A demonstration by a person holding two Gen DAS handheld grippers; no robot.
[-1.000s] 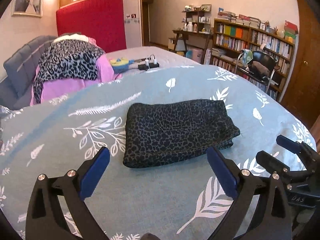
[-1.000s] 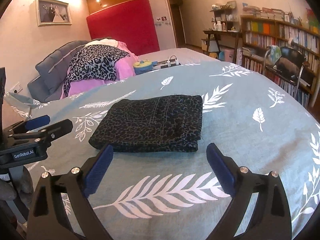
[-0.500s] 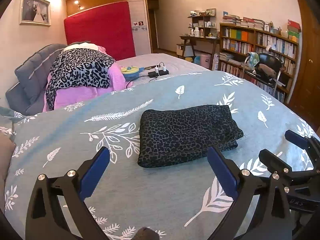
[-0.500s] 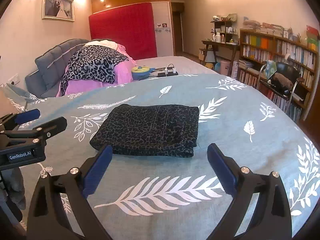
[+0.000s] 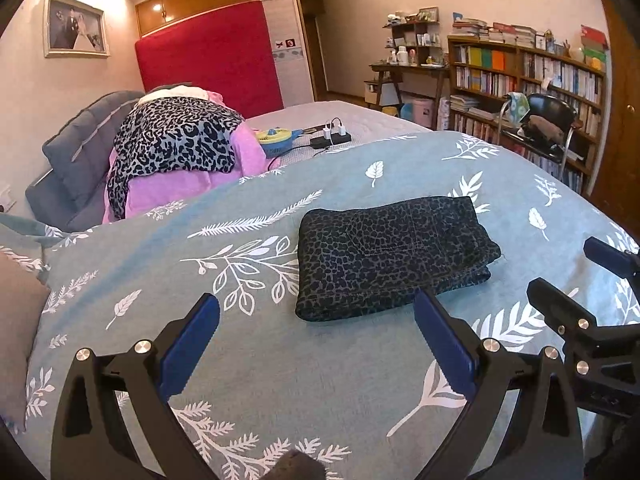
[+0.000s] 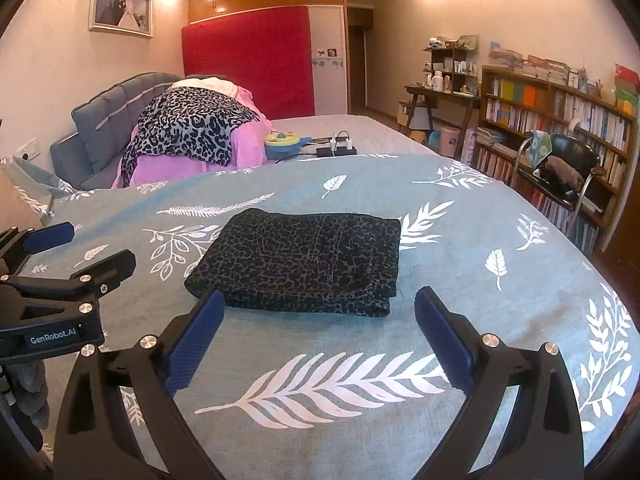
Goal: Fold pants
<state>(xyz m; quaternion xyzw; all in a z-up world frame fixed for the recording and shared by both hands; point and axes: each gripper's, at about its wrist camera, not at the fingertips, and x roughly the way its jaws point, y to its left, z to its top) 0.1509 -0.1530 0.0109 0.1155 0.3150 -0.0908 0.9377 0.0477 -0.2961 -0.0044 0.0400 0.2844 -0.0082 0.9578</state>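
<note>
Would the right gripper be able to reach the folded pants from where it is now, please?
Probably yes. The right gripper is open, holds nothing, and faces the folded pants across bare bedspread; nothing lies between them.

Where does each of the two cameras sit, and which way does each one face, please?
Left wrist: on the left gripper, facing the folded pants; the right gripper shows at right.
Right wrist: on the right gripper, facing the same pants; the left gripper shows at left.
Shared: pants, teal duvet, bookshelf, open fingers.
</note>
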